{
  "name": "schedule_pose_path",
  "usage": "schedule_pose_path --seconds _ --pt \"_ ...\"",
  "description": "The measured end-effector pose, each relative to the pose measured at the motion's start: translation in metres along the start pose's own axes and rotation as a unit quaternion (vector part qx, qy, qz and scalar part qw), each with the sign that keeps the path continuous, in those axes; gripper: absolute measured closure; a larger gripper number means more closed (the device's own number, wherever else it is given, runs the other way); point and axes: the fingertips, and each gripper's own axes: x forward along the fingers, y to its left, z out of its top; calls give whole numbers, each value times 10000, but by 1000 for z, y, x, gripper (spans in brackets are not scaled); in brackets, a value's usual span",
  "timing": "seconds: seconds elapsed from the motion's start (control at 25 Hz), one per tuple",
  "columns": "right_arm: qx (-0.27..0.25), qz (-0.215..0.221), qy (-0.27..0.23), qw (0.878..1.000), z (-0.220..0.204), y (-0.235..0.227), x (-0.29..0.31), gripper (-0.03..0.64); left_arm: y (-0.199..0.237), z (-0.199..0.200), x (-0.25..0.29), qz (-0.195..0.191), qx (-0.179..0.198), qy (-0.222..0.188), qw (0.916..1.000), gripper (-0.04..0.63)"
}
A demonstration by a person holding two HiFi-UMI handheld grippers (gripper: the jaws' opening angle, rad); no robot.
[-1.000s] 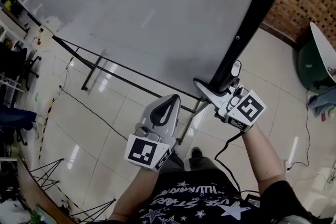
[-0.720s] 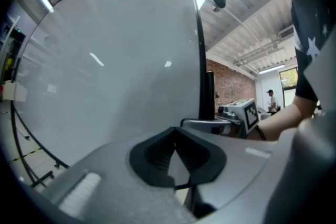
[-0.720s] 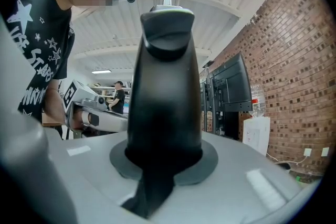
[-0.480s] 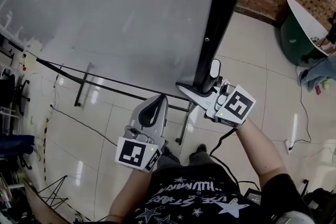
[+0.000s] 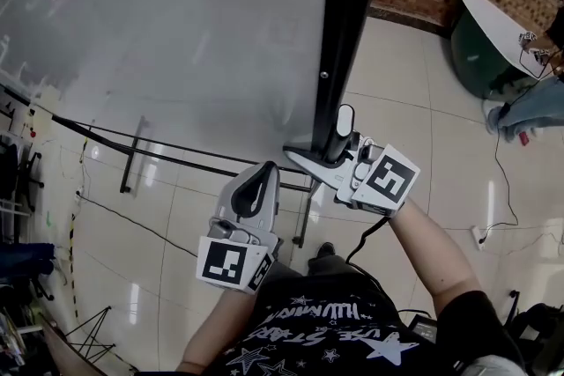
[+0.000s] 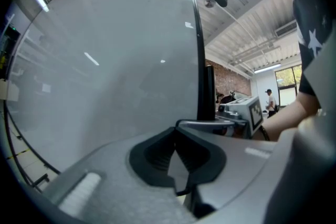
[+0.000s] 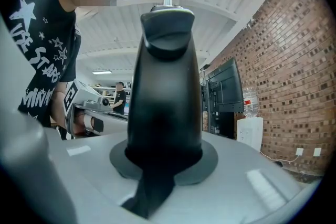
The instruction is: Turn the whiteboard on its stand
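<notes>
Whiteboard [image 5: 176, 31] is swinging round vs 1 s ago: its black frame edge [image 5: 342, 22], earlier slanting toward 1 o'clock, is now running almost straight to 12. R gripper [image 5: 330, 141] is clamping that edge's lower end. L gripper [image 5: 265, 175], at its 8 o'clock, is hanging clenched and empty, over the stand rails [image 5: 132, 156].
</notes>
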Motion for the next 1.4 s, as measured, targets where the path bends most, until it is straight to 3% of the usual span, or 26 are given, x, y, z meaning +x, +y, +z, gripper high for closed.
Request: schedule_pose_path --seconds 0.84,1.4 --pt "57 -53 51 10000 5 -14 -88 535 -75 0 28 -810 87 83 9966 592" --pt "61 -85 97 9999 3 -15 -88 534 -90 -6 34 -1148 94 167 9932 592"
